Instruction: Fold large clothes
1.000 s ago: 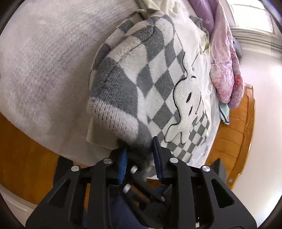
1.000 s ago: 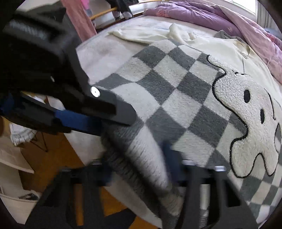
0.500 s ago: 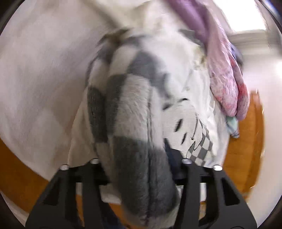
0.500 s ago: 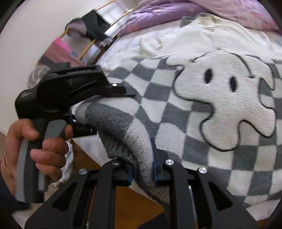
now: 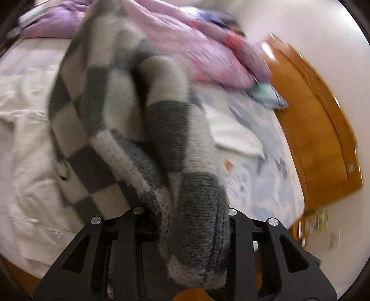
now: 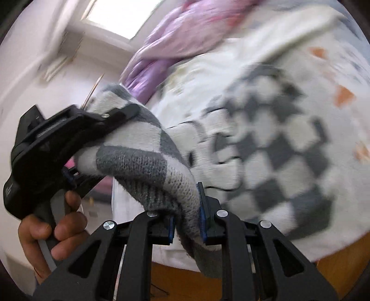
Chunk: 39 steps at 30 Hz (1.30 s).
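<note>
A grey-and-white checked knit sweater (image 5: 161, 129) hangs lifted above the bed, blurred by motion. In the left wrist view my left gripper (image 5: 185, 210) has a thick bunched fold of its ribbed edge between the jaws, which are closing on it. In the right wrist view my right gripper (image 6: 186, 222) is shut on another part of the sweater (image 6: 266, 148) edge, blue pads pressing the knit. To its left, the left gripper (image 6: 115, 139), held by a hand (image 6: 57, 229), pinches the same edge. The rest of the sweater trails onto the bed.
A white sheet (image 5: 27, 143) and a patterned cover (image 5: 266, 162) lie on the bed. A purple-pink quilt (image 5: 185, 41) is heaped at the far side. The wooden bed frame (image 5: 319, 139) runs along the right, by a white wall. A bright window (image 6: 120, 16) is behind.
Both grippers have swung across and risen with the sweater edge, rolling as they went. The sweater has come up off the bed, and its ghost motif has gone from view.
</note>
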Available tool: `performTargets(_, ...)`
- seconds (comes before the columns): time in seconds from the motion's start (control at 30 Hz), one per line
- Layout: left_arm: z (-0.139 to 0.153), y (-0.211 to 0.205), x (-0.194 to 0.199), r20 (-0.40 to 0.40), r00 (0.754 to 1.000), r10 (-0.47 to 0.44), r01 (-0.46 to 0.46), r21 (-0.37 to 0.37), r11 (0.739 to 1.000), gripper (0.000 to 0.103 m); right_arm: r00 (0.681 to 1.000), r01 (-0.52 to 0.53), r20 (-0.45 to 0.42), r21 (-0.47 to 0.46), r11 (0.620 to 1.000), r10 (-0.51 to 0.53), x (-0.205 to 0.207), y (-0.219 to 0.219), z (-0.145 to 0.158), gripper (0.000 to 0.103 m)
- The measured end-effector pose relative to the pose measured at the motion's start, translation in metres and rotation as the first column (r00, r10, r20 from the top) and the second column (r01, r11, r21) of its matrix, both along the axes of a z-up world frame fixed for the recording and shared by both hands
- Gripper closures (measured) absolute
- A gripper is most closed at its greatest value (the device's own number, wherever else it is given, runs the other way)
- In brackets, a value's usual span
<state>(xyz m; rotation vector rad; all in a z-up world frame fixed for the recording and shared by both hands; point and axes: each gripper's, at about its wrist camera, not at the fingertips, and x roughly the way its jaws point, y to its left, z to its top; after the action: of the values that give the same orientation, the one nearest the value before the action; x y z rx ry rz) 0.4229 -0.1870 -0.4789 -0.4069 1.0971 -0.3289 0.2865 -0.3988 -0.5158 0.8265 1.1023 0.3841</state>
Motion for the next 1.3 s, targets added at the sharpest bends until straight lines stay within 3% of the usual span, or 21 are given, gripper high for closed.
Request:
performTargets(0.1, -0.028, -0.051, 0.002, -0.037, 0.993, -0.113, 0.115, 0.063, 0.991, 0.072, 0.991, 0.088, -0.098, -0.001, 0.996, -0.087, -0.013, -0.037, -0.030, 0.088)
performTargets(0.2, -0.085, -0.088, 0.011, -0.186, 0.966, -0.180, 0.201, 0.100, 0.974, 0.072, 0.965, 0.133, -0.226, -0.004, 0.991, -0.130, -0.023, -0.049, -0.073, 0.088)
performTargets(0.3, -0.117, -0.105, 0.018, -0.262, 0.941, -0.216, 0.251, 0.107, 0.962, 0.072, 0.928, 0.220, -0.320, 0.052, 0.974, -0.193, -0.038, -0.060, -0.103, 0.088)
performTargets(0.4, -0.121, -0.119, 0.018, -0.262, 0.930, -0.257, 0.305, 0.162, 0.939, 0.072, 0.921, 0.238, -0.334, 0.076, 0.968, -0.200, -0.044, -0.064, -0.107, 0.087)
performTargets(0.57, -0.107, -0.120, 0.021, -0.261, 0.929, -0.263, 0.308, 0.149, 0.940, 0.064, 0.928, 0.177, -0.347, 0.084, 0.981, -0.138, -0.034, -0.077, -0.098, 0.077)
performTargets(0.63, -0.090, -0.110, 0.016, -0.248, 0.922, -0.297, 0.325, 0.082, 0.942, 0.050, 0.927, 0.152, -0.354, 0.041, 0.988, -0.128, -0.035, -0.080, -0.091, 0.064)
performTargets(0.7, -0.072, -0.093, 0.011, -0.231, 0.914, -0.332, 0.328, -0.055, 0.943, 0.049, 0.926, 0.134, -0.358, 0.016, 0.991, -0.119, -0.041, -0.087, -0.086, 0.064)
performTargets(0.77, -0.047, -0.068, 0.006, -0.196, 0.929, -0.315, 0.275, -0.207, 0.939, 0.038, 0.922, 0.111, -0.372, -0.008, 0.994, -0.106, -0.044, -0.089, -0.086, 0.064)
performTargets(0.8, -0.033, -0.051, 0.003, -0.156, 0.947, -0.280, 0.238, -0.242, 0.941, 0.034, 0.915, 0.115, -0.385, -0.036, 0.993, -0.120, -0.040, -0.090, -0.092, 0.064)
performTargets(0.87, -0.014, -0.023, 0.000, -0.098, 0.976, -0.196, 0.175, -0.187, 0.967, 0.032, 0.910, 0.134, -0.392, -0.034, 0.990, -0.137, -0.044, -0.094, -0.088, 0.064)
performTargets(0.93, -0.005, 0.015, 0.001, -0.058, 0.996, -0.070, 0.070, -0.013, 0.997, 0.031, 0.923, 0.127, -0.356, -0.071, 0.989, -0.144, -0.043, -0.103, -0.069, 0.064)
performTargets(1.0, -0.016, 0.049, 0.009, -0.040, 0.998, 0.049, -0.043, 0.142, 0.989, 0.031, 0.948, 0.091, -0.294, -0.116, 0.989, -0.121, -0.036, -0.104, -0.046, 0.064)
performTargets(1.1, -0.047, 0.074, 0.034, -0.086, 0.989, 0.117, -0.095, 0.225, 0.970, 0.031, 0.981, 0.036, -0.181, -0.174, 0.984, -0.068, 0.003, -0.094, -0.015, 0.066)
performTargets(1.17, -0.065, 0.069, 0.051, -0.104, 0.990, 0.093, -0.060, 0.283, 0.957, 0.032, 0.996, -0.007, -0.089, -0.206, 0.978, -0.011, 0.032, -0.081, 0.008, 0.066)
performTargets(1.3, -0.089, 0.074, 0.072, -0.130, 0.991, 0.042, -0.009, 0.243, 0.970, 0.039, 0.995, -0.079, 0.034, -0.247, 0.966, 0.090, 0.092, -0.044, 0.032, 0.067)
